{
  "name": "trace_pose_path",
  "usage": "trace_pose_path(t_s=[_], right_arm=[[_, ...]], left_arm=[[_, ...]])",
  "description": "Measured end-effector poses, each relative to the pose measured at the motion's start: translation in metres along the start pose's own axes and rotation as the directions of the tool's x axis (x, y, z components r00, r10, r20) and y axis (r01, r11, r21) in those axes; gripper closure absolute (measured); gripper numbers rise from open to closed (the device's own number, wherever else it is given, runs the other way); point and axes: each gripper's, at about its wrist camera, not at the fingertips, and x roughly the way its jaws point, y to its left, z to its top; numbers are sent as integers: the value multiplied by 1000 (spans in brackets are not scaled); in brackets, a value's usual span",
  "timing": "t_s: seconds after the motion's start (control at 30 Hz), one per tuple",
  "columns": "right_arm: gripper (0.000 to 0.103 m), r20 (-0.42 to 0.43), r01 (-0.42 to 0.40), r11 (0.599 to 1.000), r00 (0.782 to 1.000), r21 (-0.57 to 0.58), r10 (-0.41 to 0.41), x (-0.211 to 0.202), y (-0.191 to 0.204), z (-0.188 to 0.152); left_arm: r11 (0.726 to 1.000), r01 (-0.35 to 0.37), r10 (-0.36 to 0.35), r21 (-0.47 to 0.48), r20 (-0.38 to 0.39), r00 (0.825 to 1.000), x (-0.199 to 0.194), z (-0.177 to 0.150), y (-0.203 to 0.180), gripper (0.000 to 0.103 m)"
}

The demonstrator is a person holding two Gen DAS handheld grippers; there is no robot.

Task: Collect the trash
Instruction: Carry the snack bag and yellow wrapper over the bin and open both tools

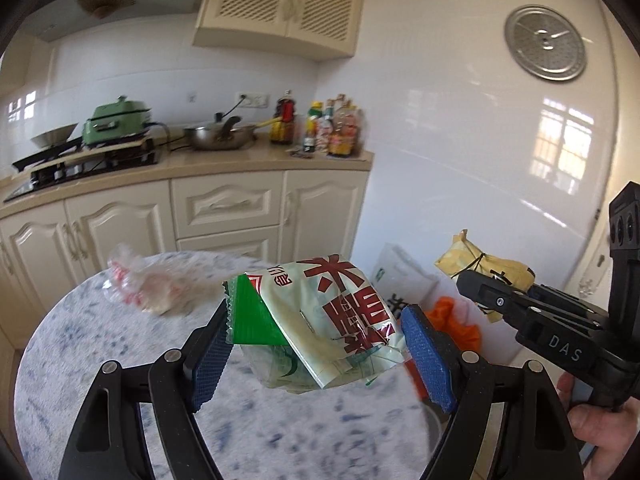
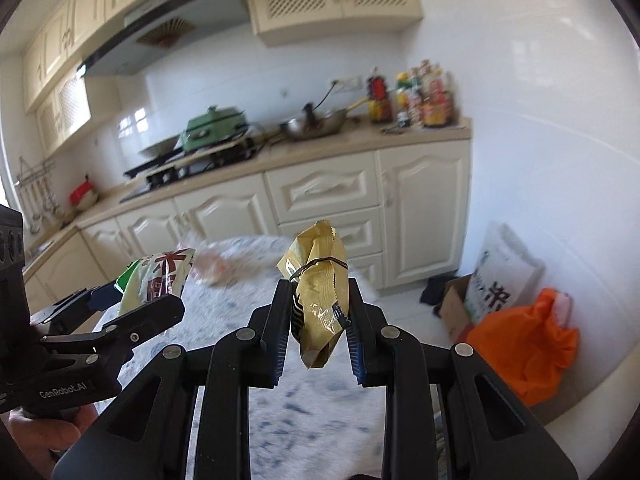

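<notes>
Left gripper (image 1: 316, 348) jaws pinch green-white packet (image 1: 320, 320), held above marbled surface (image 1: 100, 360). Right gripper (image 2: 318, 328) jaws pinch yellow wrapper (image 2: 320, 296), also aloft. Clear plastic bag (image 1: 140, 284) lies on surface. Orange bag (image 2: 528, 340) on floor.

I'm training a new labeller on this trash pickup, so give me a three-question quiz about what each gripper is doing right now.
1. True or false: the left gripper is empty.
2. Which packet does the right gripper hold? A) yellow packet tied with a black band B) red can C) blue box
3. What piece of trash lies on the table with no gripper on it?

Key:
1. False; it clamps a green and white packet.
2. A, the yellow packet.
3. A crumpled clear plastic bag.
</notes>
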Motion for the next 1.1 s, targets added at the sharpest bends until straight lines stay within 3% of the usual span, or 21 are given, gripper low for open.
trace_pose_path(t_s=[0.3, 0.6, 0.93, 1.1], right_arm=[[78, 13, 138, 986, 990, 93, -140, -35, -76, -10], [78, -75, 273, 939, 962, 208, -263, -39, -160, -50], [78, -220, 332, 892, 936, 306, -273, -7, -233, -103], [78, -282, 349, 876, 923, 334, -261, 13, -259, -124]], left_arm=[[989, 131, -130, 71, -13, 991, 19, 9, -62, 26], [965, 228, -209, 132, -144, 967, 86, 0, -129, 26], [943, 299, -233, 145, -353, 906, 202, -25, -206, 26], [940, 323, -239, 107, -468, 851, 277, -36, -232, 26]])
